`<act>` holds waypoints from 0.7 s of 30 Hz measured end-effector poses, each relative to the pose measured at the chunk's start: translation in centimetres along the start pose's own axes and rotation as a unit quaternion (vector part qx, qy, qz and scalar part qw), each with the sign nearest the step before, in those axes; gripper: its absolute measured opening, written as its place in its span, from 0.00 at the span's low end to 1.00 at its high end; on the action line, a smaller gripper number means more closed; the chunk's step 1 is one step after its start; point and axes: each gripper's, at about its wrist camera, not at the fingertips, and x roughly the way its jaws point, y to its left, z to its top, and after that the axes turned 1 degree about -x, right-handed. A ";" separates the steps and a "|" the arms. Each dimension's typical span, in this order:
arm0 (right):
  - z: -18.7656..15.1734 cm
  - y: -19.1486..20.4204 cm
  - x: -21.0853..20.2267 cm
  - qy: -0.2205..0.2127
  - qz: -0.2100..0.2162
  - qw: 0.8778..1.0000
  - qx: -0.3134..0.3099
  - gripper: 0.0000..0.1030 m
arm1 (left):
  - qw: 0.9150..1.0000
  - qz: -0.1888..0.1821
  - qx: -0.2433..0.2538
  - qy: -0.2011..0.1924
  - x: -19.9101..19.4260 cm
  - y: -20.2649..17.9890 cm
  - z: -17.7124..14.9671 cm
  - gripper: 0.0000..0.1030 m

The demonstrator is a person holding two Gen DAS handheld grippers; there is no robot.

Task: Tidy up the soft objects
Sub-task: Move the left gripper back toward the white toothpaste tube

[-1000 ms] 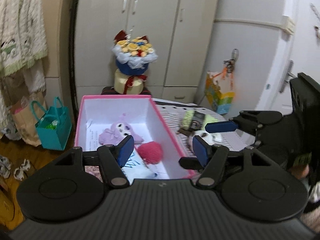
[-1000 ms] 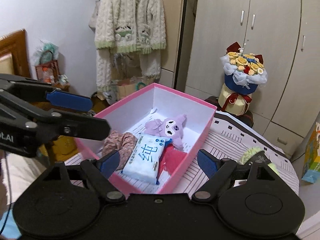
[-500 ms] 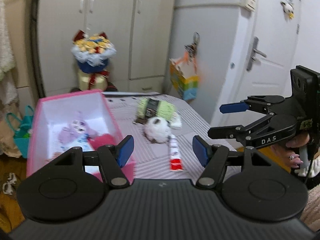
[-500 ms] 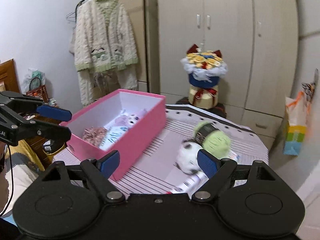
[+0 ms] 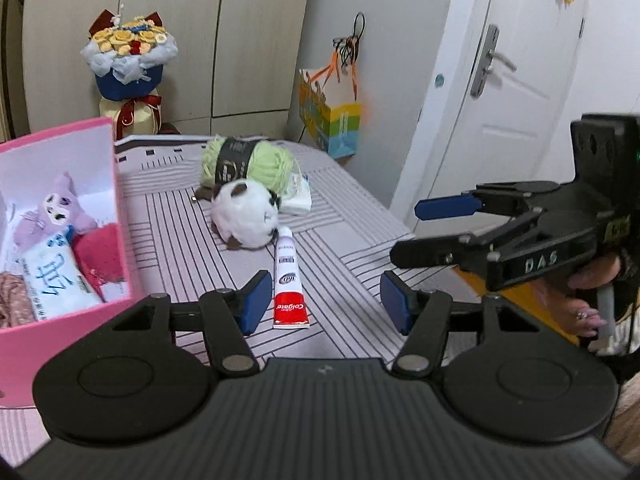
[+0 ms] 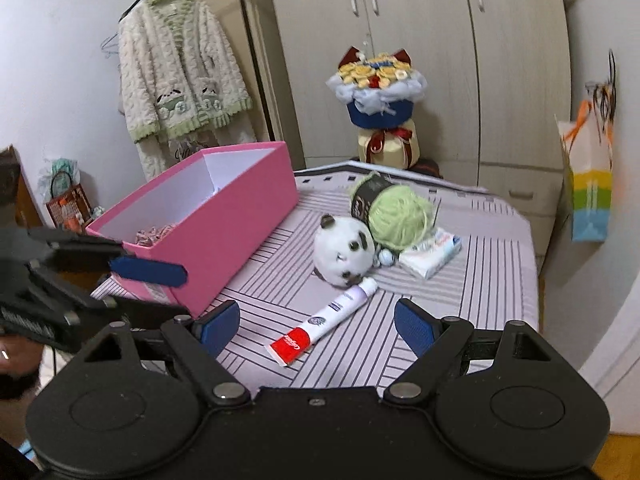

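Far left on the striped table [image 5: 360, 248]: pink box [image 5: 60, 332], open top. Inside it a purple plush [image 5: 60, 208], a red soft thing [image 5: 102, 256], a wrapped tissue pack [image 5: 56, 280] and a brownish fabric piece [image 5: 12, 304], all packed close together.

My left gripper [image 5: 322, 306] hangs over the table just right of the box, released, nothing between the pads; its jaws have just been closing a bit. The toothpaste tube [image 5: 289, 280] lies flat right beside its left finger, not pinched.

Middle: white-and-brown plush ball [image 5: 244, 216] touching the cap end of the tube. Behind it, touching, the green yarn skein [image 5: 248, 160] with a dark band. A small white tissue packet [image 6: 430, 254] sits just right of the yarn.

My right gripper [image 6: 316, 326] is spread wide above the tube, gripping nothing. In the left wrist view it sits off the table's right edge, my hand [image 5: 592, 284] on its handle.
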 end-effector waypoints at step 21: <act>1.0 -7.1 10.2 -0.022 -0.056 0.995 -0.077 0.73 | 0.995 0.087 0.029 0.031 13.4 0.3 -0.8 0.45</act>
